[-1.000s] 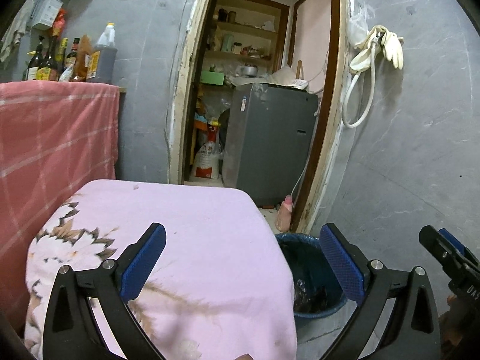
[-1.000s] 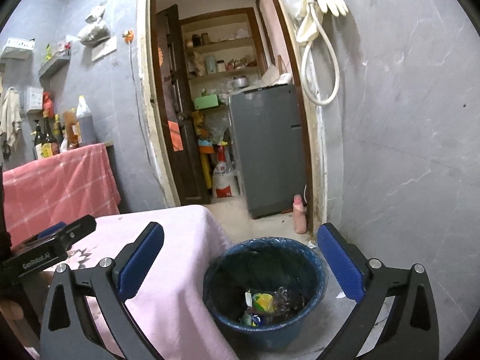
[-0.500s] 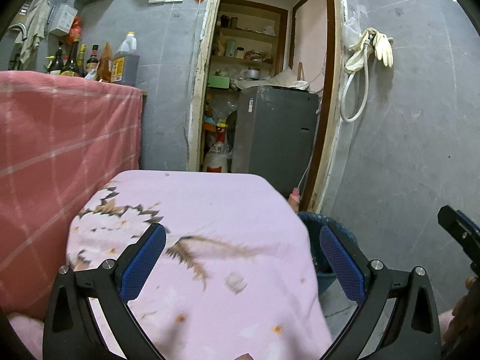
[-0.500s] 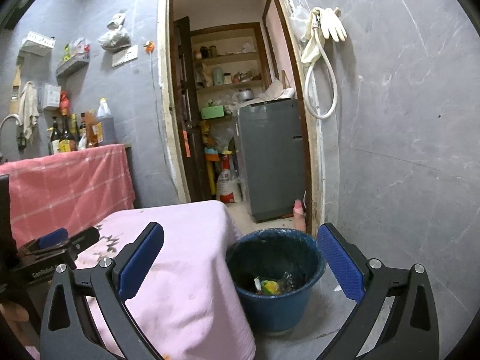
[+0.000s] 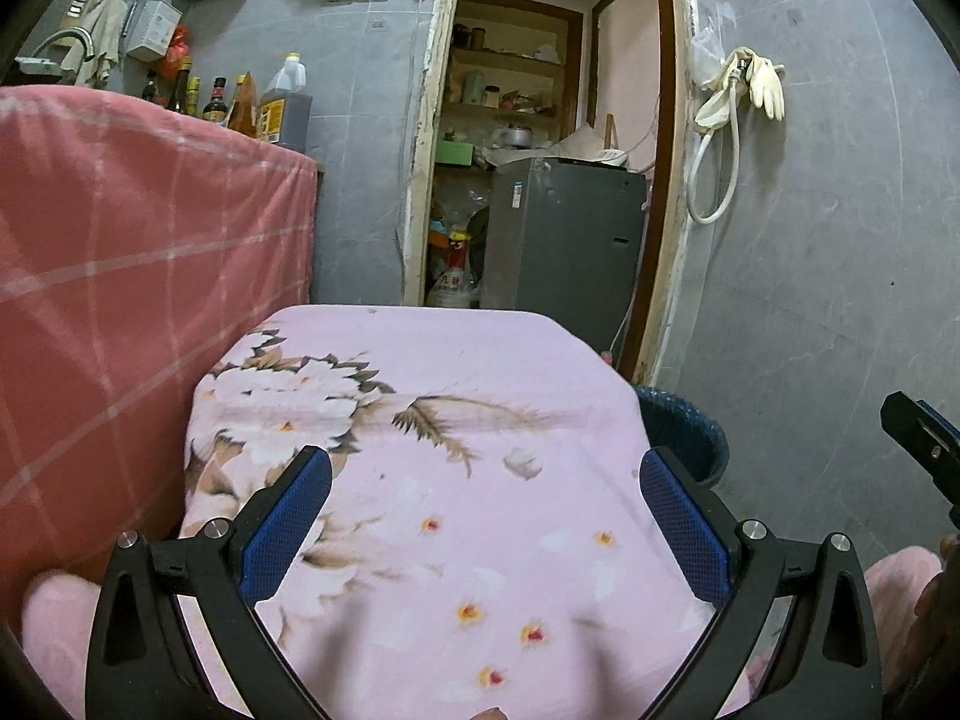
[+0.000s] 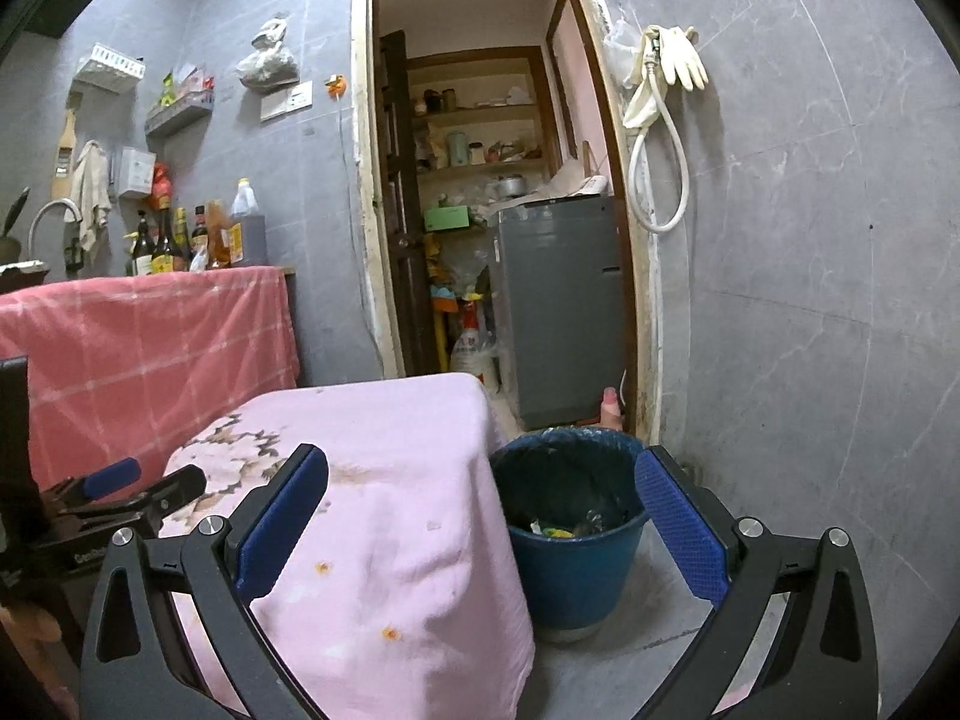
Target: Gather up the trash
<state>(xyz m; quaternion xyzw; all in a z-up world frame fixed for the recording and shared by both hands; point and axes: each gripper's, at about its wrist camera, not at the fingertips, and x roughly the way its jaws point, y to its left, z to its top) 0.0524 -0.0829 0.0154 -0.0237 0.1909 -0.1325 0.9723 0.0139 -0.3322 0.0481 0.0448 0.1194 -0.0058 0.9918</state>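
A blue trash bucket (image 6: 570,528) with a dark liner stands on the floor right of a small table draped in a pink floral cloth (image 6: 384,480). Several bits of trash (image 6: 558,531) lie in its bottom. In the left wrist view only the bucket's rim (image 5: 684,426) shows past the cloth (image 5: 456,468). My left gripper (image 5: 480,516) is open and empty over the cloth. My right gripper (image 6: 480,522) is open and empty, above the table's right edge and the bucket. The left gripper also shows in the right wrist view (image 6: 120,492).
A counter under a red checked cloth (image 5: 120,252) stands at left with bottles (image 6: 192,240) on it. An open doorway (image 6: 492,210) behind holds a grey fridge (image 6: 558,306) and shelves. A hose and rubber gloves (image 6: 660,84) hang on the grey tiled wall at right.
Both grippers have pulled back and risen from the bucket. The left view now looks down on the pink cloth; the bucket sits farther away in the right view. Both stay open.
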